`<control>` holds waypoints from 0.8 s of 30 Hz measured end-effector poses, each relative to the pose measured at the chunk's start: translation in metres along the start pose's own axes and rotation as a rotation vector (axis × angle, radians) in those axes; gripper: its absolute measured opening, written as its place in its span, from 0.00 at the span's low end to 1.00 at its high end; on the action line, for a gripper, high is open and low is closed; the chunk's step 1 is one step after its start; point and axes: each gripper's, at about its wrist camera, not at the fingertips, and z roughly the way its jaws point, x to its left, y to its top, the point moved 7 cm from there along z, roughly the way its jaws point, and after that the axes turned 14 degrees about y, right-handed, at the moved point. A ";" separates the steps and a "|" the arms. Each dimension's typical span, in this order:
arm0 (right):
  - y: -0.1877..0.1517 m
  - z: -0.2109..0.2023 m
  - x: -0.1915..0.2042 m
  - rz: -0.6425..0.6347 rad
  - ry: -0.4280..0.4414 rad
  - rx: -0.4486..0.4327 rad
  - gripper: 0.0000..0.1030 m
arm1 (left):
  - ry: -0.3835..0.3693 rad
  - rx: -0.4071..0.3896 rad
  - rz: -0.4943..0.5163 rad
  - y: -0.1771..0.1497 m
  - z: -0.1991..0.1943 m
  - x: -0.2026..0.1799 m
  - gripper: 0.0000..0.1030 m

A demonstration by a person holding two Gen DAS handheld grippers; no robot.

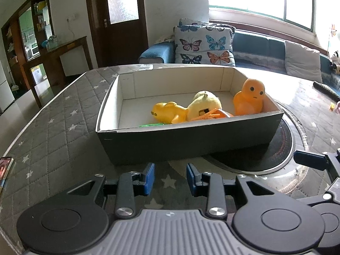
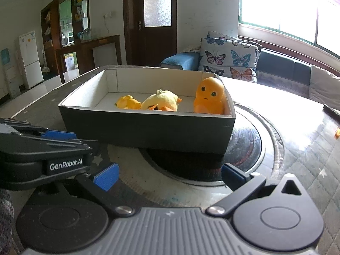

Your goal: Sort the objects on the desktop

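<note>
at the bottom of each view, the left gripper (image 1: 170, 178) and right gripper (image 2: 170, 175) hang with fingers apart, holding nothing; "genrobot.ai" reads at middle left of the right view. mid-frame, the box (image 2: 148, 131) holds an orange figure (image 2: 209, 98), a plush (image 2: 160, 103), perhaps a lemon, and a yellow toy (image 2: 127, 103), with its left part bare.

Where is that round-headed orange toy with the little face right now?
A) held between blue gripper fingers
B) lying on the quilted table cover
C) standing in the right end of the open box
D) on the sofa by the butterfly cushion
C: the orange toy stands upright inside the box, against its right-hand wall.
</note>
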 end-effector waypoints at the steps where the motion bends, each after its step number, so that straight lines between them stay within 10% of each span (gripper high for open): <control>1: 0.001 0.002 -0.001 -0.001 -0.001 0.002 1.00 | 0.000 0.002 0.000 0.001 0.002 0.000 0.34; 24: 0.005 0.026 -0.009 -0.008 -0.008 0.046 1.00 | 0.018 0.049 0.007 0.004 0.031 0.003 0.34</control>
